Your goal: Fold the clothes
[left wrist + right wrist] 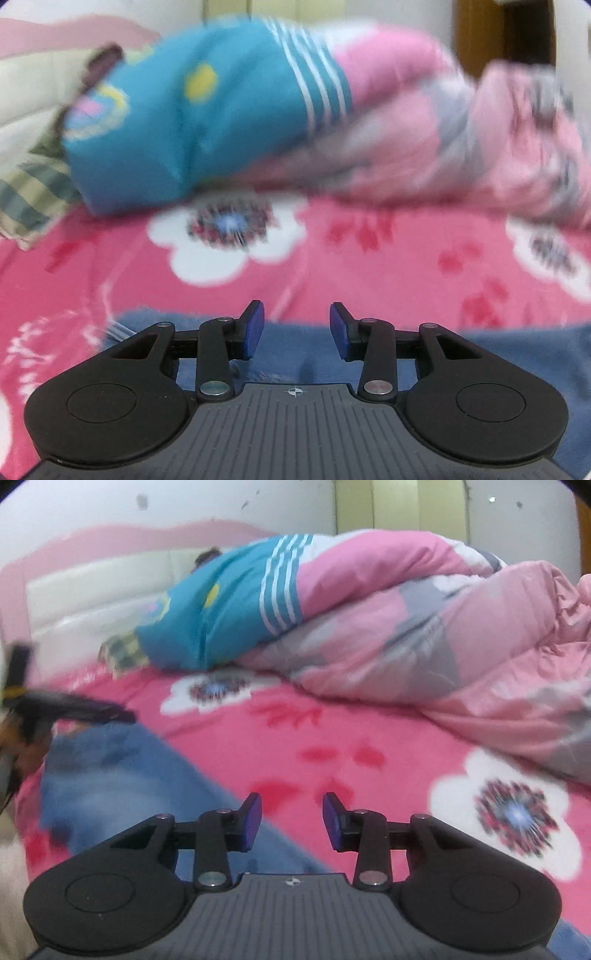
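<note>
A blue garment (295, 354) lies flat on the pink flowered bedsheet (369, 266). My left gripper (296, 328) is open and empty, just above its far edge. In the right wrist view the same blue garment (129, 775) spreads to the left, and my right gripper (291, 819) is open and empty over its right edge. The left gripper (74, 709) shows blurred at the far left above the garment.
A rolled pink and grey quilt (424, 635) lies across the back of the bed. A teal striped pillow (221, 609) and a checked cloth (123, 651) lie beside it. A white padded headboard (92, 590) stands behind.
</note>
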`<state>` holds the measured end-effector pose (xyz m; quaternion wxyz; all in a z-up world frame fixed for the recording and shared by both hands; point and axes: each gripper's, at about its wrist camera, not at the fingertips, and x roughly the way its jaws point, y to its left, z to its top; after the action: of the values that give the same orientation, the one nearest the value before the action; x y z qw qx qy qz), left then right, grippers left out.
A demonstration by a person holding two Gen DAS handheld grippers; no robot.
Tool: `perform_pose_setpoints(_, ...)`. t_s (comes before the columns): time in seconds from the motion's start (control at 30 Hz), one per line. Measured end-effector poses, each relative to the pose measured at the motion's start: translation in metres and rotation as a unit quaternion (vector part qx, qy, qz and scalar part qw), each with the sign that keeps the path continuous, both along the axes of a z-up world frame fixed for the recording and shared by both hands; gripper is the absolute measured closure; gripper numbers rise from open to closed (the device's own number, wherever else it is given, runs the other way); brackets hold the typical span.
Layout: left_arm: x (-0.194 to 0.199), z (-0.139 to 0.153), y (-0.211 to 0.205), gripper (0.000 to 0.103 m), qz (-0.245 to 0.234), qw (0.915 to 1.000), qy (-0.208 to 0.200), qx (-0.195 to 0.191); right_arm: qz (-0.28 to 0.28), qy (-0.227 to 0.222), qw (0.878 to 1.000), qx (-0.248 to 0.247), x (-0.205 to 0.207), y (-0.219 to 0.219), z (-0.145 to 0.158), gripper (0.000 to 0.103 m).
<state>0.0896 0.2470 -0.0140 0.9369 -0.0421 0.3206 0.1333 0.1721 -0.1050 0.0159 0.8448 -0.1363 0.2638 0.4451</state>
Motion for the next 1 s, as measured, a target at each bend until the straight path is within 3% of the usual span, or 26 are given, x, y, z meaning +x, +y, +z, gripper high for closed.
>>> perform_pose_setpoints(0.1,0.013,-0.026,0.002,0.064,0.009,0.9990,0.044,0.002,0.016,-0.025,0.999,-0.040,-0.018,-0.010,-0.013,0.066)
perform_pose_setpoints(0.37,0.004,-0.043,-0.015,0.063,-0.001,0.9976,0.026,0.065,0.049,-0.024,0.997,-0.051,-0.003,0.004,-0.042,0.076)
perform_pose_setpoints(0.5,0.003,-0.047,-0.016,0.063,-0.001,0.9971,0.010,0.076,0.061,-0.010,0.994,-0.091,0.002,0.017,-0.064,0.078)
perform_pose_setpoints(0.57,0.002,-0.048,-0.017,0.063,0.000,0.9968,0.003,0.080,0.061,-0.004,0.994,-0.093,0.000,0.017,-0.070,0.086)
perform_pose_setpoints(0.6,0.002,-0.049,-0.018,0.063,0.000,0.9967,0.000,0.082,0.063,-0.004,0.994,-0.092,-0.002,0.018,-0.071,0.100)
perform_pose_setpoints(0.8,-0.002,-0.050,-0.019,0.062,0.007,0.9964,-0.011,0.084,0.044,-0.127,0.982,-0.131,-0.031,0.030,-0.058,0.103)
perform_pose_setpoints(1.0,-0.002,-0.050,-0.018,0.062,0.010,0.9965,-0.013,0.082,0.023,-0.149,0.979,-0.134,-0.023,0.036,-0.055,0.103)
